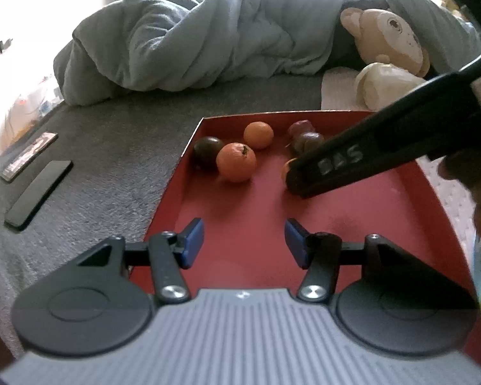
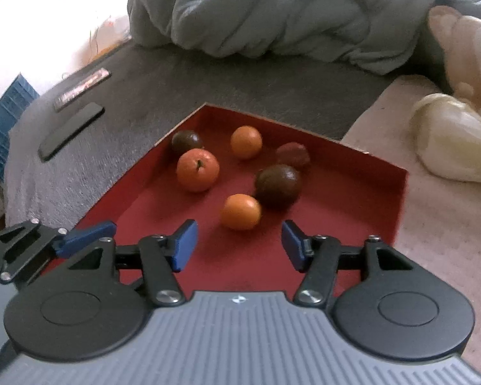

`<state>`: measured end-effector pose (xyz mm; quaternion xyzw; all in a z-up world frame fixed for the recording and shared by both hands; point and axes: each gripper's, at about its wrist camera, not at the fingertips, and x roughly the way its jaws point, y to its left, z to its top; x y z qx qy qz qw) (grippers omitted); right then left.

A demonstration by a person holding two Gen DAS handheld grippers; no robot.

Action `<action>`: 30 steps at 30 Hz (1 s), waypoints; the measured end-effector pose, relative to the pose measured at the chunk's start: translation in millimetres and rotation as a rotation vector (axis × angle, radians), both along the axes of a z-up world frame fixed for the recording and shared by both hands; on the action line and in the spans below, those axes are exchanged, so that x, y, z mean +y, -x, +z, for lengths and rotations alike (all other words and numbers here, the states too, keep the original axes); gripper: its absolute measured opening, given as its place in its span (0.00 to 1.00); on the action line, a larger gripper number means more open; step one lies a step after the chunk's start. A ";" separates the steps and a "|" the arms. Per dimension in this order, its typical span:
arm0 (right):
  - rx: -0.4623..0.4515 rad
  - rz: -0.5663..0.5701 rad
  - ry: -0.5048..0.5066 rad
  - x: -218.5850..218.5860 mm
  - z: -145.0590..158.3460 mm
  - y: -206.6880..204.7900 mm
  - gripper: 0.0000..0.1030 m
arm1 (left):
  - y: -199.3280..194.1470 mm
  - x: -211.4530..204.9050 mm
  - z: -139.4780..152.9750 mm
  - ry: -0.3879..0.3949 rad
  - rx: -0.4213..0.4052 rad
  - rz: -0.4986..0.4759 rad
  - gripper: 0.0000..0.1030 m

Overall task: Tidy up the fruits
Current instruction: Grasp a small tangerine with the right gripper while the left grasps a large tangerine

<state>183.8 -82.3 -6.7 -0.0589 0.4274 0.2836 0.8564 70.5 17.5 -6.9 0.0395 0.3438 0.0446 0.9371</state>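
Note:
A red tray (image 2: 352, 192) lies on the bed and holds three oranges and three dark fruits. My right gripper (image 2: 239, 245) is open, low over the tray. The nearest orange (image 2: 240, 211) sits just beyond its blue pads, with nothing between them. A dark brown fruit (image 2: 278, 186) touches that orange from behind. Farther back are a stemmed orange (image 2: 198, 169), another orange (image 2: 246, 141), a dark fruit (image 2: 186, 141) and a reddish one (image 2: 293, 154). My left gripper (image 1: 244, 243) is open and empty over the tray's near part. The right gripper's black finger (image 1: 336, 163) hides most of the near orange (image 1: 286, 168).
Two flat dark devices (image 1: 38, 192) lie on the grey blanket (image 1: 112, 160) left of the tray. A bunched blue-grey duvet (image 1: 208, 38) and a plush toy (image 1: 388, 38) fill the back. A white cloth (image 2: 433, 224) lies right of the tray.

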 end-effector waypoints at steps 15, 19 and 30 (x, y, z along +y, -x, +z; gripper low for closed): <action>-0.019 -0.017 0.064 22.6 -14.2 -16.8 0.37 | -12.6 21.5 -0.4 0.063 0.040 0.020 0.57; -0.002 -0.023 0.049 14.0 -11.0 -15.1 0.37 | -16.9 20.3 0.5 0.058 0.031 0.021 0.57; 0.016 -0.086 0.025 -34.6 -2.7 -5.3 0.37 | -48.6 18.8 -4.1 0.054 0.034 0.045 0.57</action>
